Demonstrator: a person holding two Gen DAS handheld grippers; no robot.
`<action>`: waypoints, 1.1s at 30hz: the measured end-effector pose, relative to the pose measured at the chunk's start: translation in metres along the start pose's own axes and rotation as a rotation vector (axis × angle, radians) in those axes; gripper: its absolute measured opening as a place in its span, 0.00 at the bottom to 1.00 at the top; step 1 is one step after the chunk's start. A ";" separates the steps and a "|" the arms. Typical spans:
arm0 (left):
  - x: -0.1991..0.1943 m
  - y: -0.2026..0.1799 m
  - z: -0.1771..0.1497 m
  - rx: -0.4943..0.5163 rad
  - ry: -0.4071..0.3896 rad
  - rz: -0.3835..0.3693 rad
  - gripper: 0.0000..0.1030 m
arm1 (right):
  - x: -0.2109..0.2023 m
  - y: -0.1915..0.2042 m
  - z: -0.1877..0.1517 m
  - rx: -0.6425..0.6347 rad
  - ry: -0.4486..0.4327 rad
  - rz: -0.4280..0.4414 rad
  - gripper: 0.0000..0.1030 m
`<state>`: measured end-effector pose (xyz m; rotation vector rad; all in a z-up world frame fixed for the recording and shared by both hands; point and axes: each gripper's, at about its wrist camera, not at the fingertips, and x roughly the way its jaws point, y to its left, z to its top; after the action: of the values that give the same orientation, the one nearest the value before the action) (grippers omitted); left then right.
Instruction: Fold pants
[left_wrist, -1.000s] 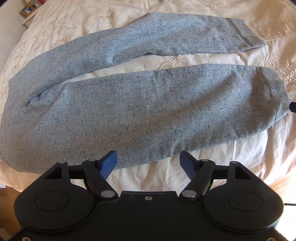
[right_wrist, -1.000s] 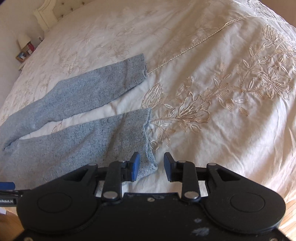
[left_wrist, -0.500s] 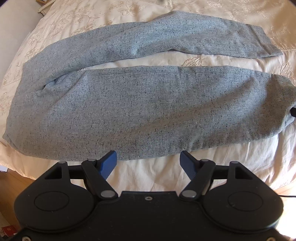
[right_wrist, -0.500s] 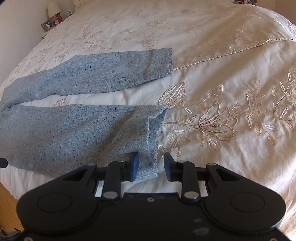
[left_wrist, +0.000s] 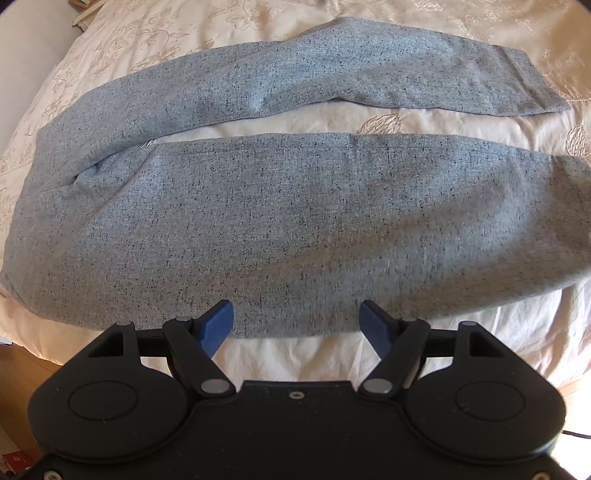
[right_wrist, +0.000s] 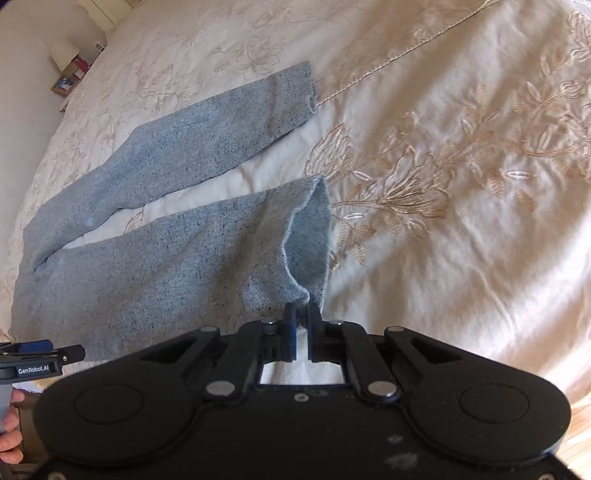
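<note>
Grey speckled pants (left_wrist: 295, 206) lie spread on a cream embroidered bedspread (left_wrist: 369, 122), with the two legs apart and the waist at the left. My left gripper (left_wrist: 297, 323) is open, with its blue fingertips at the near edge of the near leg. In the right wrist view the pants (right_wrist: 166, 258) run to the left. My right gripper (right_wrist: 300, 320) is shut on the near corner of the near leg's cuff (right_wrist: 308, 236) and lifts it slightly. The left gripper (right_wrist: 40, 356) shows at the left edge of that view.
The bedspread (right_wrist: 461, 166) stretches wide to the right of the cuffs. A bedside table with a lamp (right_wrist: 64, 55) stands at the far left by the wall. Wooden floor (left_wrist: 22, 391) shows below the bed's near edge.
My right gripper has closed on the near leg's cuff and raised it a little. My left gripper has moved closer to the near leg's edge and stays open.
</note>
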<state>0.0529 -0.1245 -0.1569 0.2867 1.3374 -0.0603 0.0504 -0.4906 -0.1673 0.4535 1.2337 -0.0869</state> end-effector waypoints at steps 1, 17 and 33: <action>0.002 -0.003 0.001 0.009 0.001 -0.006 0.74 | -0.004 -0.003 -0.003 0.008 0.001 -0.028 0.05; 0.064 -0.046 0.002 0.098 0.059 -0.015 0.75 | 0.021 0.008 -0.042 -0.132 0.086 -0.272 0.01; 0.043 -0.024 -0.004 0.117 0.031 -0.103 0.75 | 0.058 0.001 0.049 -0.015 -0.077 -0.103 0.35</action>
<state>0.0542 -0.1412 -0.2029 0.3186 1.3809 -0.2221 0.1136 -0.4980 -0.2081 0.3699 1.1808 -0.1810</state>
